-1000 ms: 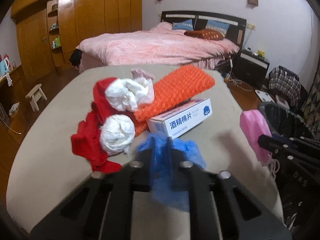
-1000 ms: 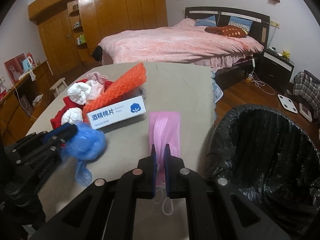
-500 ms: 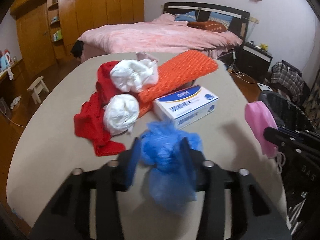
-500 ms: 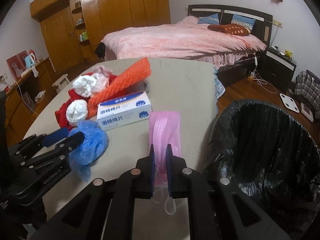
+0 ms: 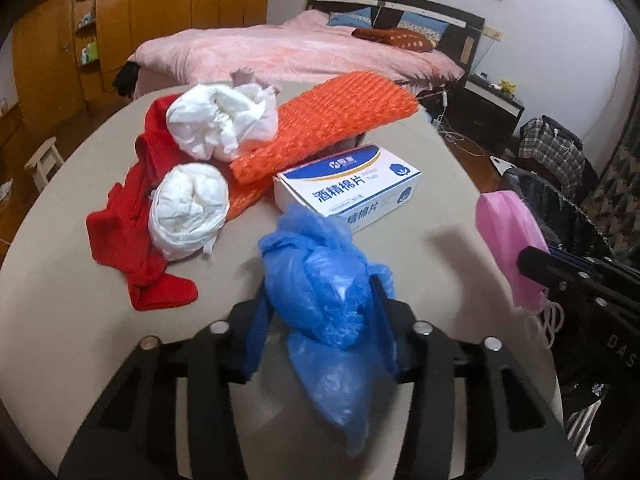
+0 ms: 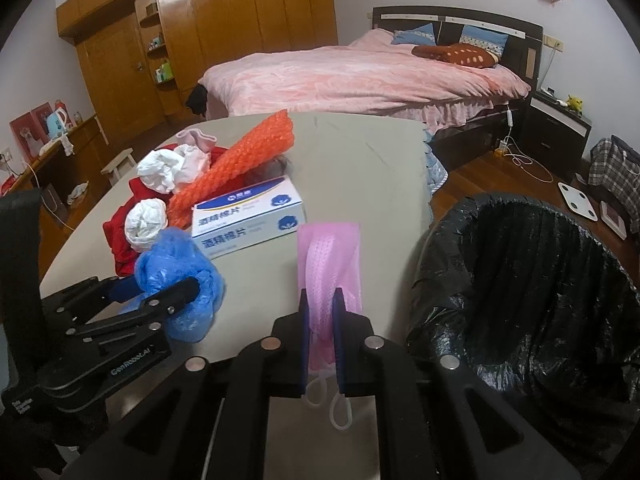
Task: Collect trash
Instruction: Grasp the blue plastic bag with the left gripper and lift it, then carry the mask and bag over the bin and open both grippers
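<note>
Place: I'm working in a home bedroom.
Bed: I see a double bed (image 6: 360,76) with pink quilt and dark headboard (image 6: 456,24).
Storage: wooden wardrobes (image 6: 240,28) line the wall.
Beside bed: a dark nightstand (image 6: 556,132).

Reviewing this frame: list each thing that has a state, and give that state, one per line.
left gripper: jaws closing, around the blue plastic cover
blue plastic cover: crumpled, between the jaws
right gripper: shut on the pink face mask
pink face mask: folded, held upright
trash bin: open, black liner
white box: closed
</note>
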